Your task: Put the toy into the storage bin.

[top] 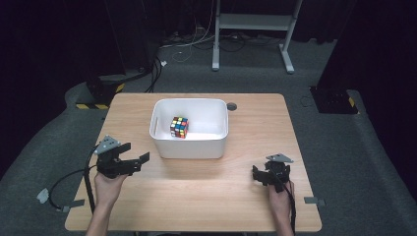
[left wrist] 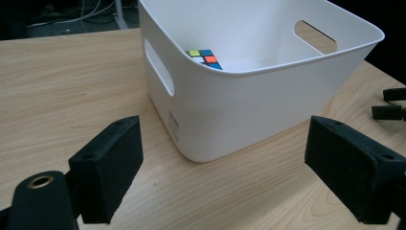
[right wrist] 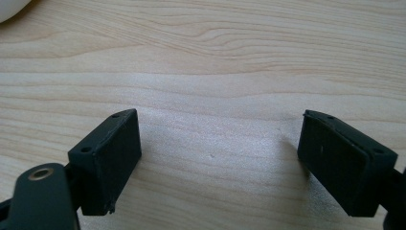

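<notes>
High view shows the puzzle cube [top: 179, 127] resting inside the white bin [top: 189, 147], both the left gripper [top: 134, 161] and the right gripper [top: 261, 175] wide apart and empty. Best approach: reach straight down over the rim, clearing the walls.

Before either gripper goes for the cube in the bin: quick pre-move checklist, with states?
1. Left gripper open: ok, jaws spread wide with nothing between them.
2. Right gripper open: ok, jaws apart over bare wood.
3. Cube located: ok, inside the white bin, resting on its floor.
4. Bin upright and whole on the table: ok, opening faces up.
5. Path over the bin wall free: ok, nothing lies between either gripper and the bin.
6. Cube square to the jaws: cannot tell, the left gripper view shows just its top corner above the rim.
</notes>
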A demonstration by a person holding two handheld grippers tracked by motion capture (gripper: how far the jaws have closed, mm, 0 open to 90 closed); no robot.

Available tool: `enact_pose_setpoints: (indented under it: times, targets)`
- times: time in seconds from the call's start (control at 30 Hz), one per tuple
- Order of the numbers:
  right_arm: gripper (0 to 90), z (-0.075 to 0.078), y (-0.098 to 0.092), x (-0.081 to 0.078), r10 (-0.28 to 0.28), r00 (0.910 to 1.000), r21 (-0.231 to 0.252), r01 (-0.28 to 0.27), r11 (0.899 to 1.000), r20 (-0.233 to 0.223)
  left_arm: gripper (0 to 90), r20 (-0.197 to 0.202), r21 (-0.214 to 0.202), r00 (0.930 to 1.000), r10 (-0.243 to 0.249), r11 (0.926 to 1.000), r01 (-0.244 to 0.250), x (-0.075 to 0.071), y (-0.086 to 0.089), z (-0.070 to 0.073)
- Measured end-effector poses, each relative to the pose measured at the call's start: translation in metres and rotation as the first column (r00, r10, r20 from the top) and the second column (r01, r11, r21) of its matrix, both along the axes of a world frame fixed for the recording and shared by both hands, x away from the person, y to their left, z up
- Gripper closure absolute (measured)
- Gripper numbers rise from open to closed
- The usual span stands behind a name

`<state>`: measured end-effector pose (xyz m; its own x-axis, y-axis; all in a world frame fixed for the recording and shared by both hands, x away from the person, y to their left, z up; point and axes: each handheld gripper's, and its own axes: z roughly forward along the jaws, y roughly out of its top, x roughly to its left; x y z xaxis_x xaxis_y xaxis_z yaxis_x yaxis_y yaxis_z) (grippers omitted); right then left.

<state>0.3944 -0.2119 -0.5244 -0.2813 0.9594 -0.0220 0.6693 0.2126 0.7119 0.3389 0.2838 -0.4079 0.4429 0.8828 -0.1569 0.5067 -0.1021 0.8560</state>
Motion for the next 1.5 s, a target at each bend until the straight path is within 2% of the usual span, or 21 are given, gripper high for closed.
enact_pose_setpoints:
  times: [1.17,1.5]
  targets:
    - [14.5,0.000,0.000,0.000,0.002,1.0000,0.000,-0.002,1.000,0.000,13.5,-0.019,0.012,0.9998,-0.004,0.9999,0.005,-0.006,-0.006,-0.019]
    - [14.5,0.000,0.000,0.000,0.004,1.0000,0.000,-0.004,1.000,0.000,13.7,-0.023,-0.004,0.9996,-0.013,0.9999,0.013,-0.007,-0.011,-0.025]
